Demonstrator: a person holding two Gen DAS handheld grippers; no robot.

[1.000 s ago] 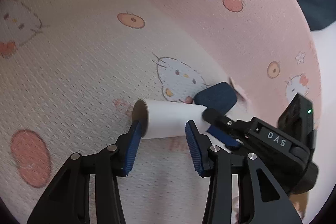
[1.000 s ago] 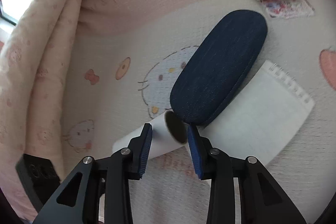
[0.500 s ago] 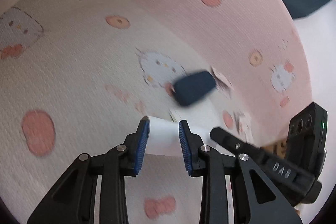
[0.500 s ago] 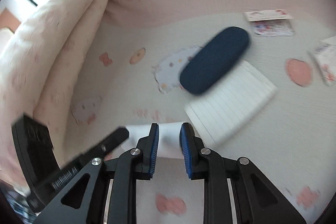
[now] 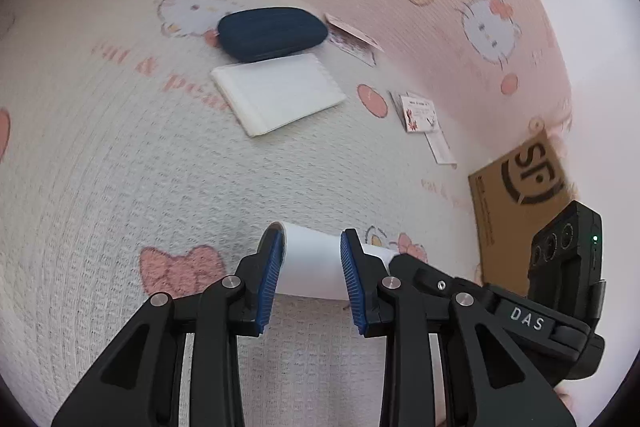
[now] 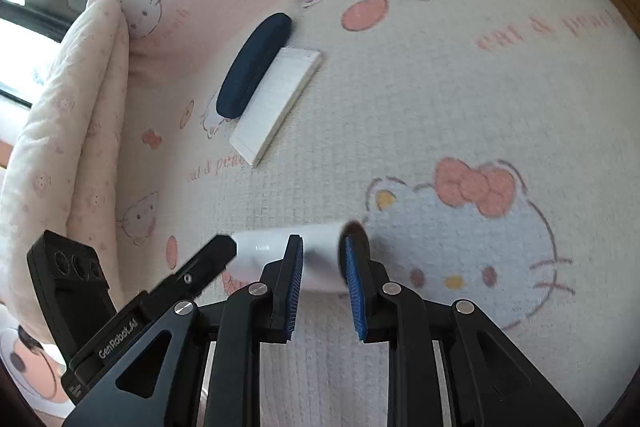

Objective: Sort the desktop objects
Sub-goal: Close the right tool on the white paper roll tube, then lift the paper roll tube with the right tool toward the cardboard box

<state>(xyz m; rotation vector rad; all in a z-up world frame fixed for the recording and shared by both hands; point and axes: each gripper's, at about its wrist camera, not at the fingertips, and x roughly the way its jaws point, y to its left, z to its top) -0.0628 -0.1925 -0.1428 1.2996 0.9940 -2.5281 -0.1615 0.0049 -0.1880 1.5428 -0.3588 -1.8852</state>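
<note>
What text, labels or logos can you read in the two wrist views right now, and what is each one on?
"DAS": on the right gripper.
"GenRobot.AI": on the left gripper.
"SF": logo on the cardboard box.
"& peach", partly blurred: printed on the blanket.
Small cards: print too small to read.

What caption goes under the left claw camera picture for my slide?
Both claws grip a white paper tube above a cartoon-cat blanket, with a navy case and notepad beyond.

Black left gripper (image 5: 312, 267) and right gripper (image 6: 322, 267): ribbed blue pads, silver screws; white "DAS" beside the screws.
</note>
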